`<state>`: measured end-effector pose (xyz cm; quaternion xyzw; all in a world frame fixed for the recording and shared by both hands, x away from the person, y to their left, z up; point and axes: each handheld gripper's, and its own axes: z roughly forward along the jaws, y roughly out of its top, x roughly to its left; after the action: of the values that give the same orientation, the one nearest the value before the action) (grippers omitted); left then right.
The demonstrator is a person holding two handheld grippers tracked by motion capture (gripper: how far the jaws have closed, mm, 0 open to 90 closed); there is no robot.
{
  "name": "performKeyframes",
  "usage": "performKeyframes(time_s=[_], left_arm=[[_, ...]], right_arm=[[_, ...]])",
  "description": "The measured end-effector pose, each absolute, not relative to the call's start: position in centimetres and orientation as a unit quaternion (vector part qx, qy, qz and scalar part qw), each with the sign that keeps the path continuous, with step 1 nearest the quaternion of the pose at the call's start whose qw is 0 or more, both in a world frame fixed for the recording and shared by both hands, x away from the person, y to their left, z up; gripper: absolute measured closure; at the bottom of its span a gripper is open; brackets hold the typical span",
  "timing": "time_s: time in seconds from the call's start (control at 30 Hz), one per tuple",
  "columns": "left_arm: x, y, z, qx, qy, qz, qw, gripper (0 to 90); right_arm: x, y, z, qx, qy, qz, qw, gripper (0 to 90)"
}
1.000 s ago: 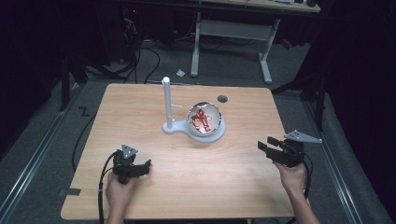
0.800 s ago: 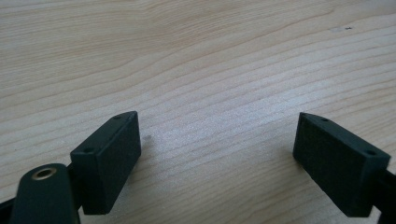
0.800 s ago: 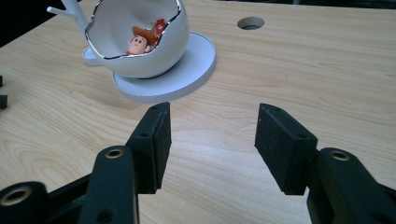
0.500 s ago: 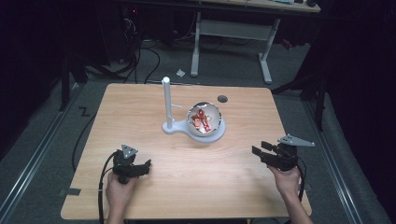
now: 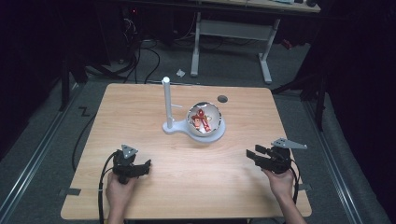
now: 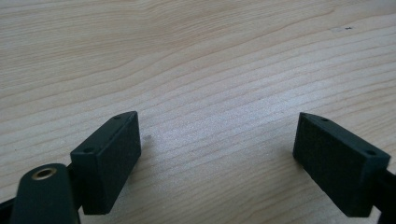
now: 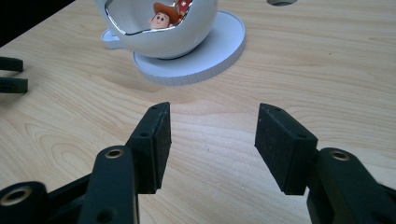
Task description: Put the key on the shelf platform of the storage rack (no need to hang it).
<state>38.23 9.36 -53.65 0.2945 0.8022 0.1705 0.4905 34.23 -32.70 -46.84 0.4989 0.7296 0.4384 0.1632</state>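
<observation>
Toy figure [image 7: 164, 17] sits in the white bowl [image 5: 206, 122] mid-table, straight ahead of the right gripper [image 7: 210, 140], jaws wide and empty, slightly nearer than the left gripper [image 5: 140, 167], also wide.

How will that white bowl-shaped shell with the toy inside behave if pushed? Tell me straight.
The white shell rests on a flat round base, so it probably slides rather than tips. Its upper rim looks broken-edged and thin, perhaps fragile. The toy figure lies loose inside and may shift.
</observation>
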Motion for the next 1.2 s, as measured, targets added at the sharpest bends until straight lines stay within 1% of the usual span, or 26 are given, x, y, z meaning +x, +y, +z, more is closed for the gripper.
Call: performKeyframes(time_s=[0.2, 0.5, 1.2], left_arm=[[38.2, 9.4, -53.6, 0.294, 0.802, 0.17, 0.491, 15.3], [38.2, 9.3, -53.6, 0.294, 0.803, 0.17, 0.49, 15.4], [38.2, 9.4, -53.7, 0.295, 0.802, 0.171, 0.491, 15.3]], right_arm=[[34.3, -32.2, -47.5, 0.499, 0.733, 0.436, 0.156, 46.0], [34.3, -32.0, -47.9, 0.496, 0.737, 0.431, 0.158, 46.0], [34.1, -30.2, -50.6, 0.493, 0.753, 0.408, 0.152, 45.8]])
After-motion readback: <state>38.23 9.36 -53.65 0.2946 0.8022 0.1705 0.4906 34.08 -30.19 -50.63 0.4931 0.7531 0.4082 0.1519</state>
